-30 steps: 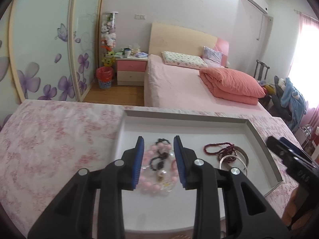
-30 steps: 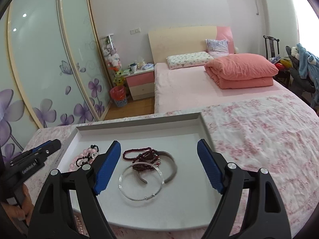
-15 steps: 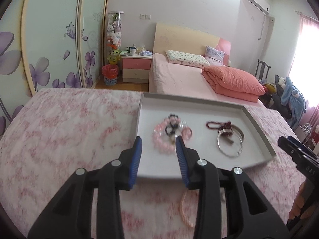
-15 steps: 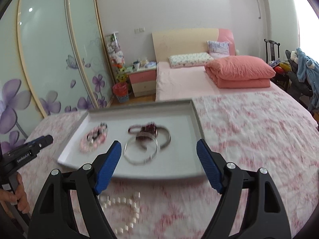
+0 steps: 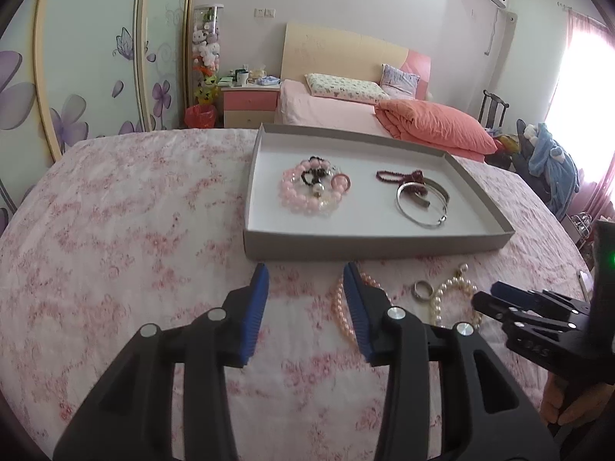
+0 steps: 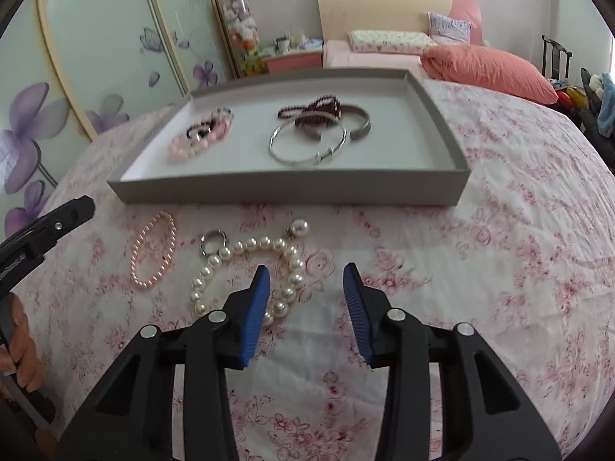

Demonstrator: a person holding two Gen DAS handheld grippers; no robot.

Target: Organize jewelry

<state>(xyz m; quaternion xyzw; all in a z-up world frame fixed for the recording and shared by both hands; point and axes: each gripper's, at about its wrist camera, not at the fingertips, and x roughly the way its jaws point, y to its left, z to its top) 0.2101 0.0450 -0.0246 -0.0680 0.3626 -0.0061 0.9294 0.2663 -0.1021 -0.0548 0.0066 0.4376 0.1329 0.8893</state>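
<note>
A grey tray [image 6: 292, 188] [image 5: 346, 247] sits on the floral cloth and holds pink bead bracelets [image 6: 200, 140] [image 5: 307, 188], a dark red bead strand [image 6: 307, 109] [image 5: 399, 176] and silver bangles [image 6: 307, 142] [image 5: 423, 199]. In front of it lie a pink bead bracelet [image 6: 153, 249] [image 5: 340, 307], a small silver ring [image 6: 213, 242] [image 5: 423, 290] and a white pearl bracelet [image 6: 250, 265] [image 5: 453, 296]. My right gripper [image 6: 305, 280] is open and empty just right of the pearls. My left gripper [image 5: 305, 280] is open and empty beside the pink bracelet.
The table has a pink floral cloth [image 6: 499, 269]. Behind it stand a bed with an orange quilt [image 5: 434, 123], a nightstand [image 5: 250, 103] and sliding wardrobe doors with purple flowers [image 5: 77, 77]. The right gripper's body shows at the right of the left wrist view [image 5: 538, 322].
Both grippers have pulled back from over the tray towards the near side of the table. The loose jewelry in front of the tray has come into view. The right gripper's jaws have narrowed.
</note>
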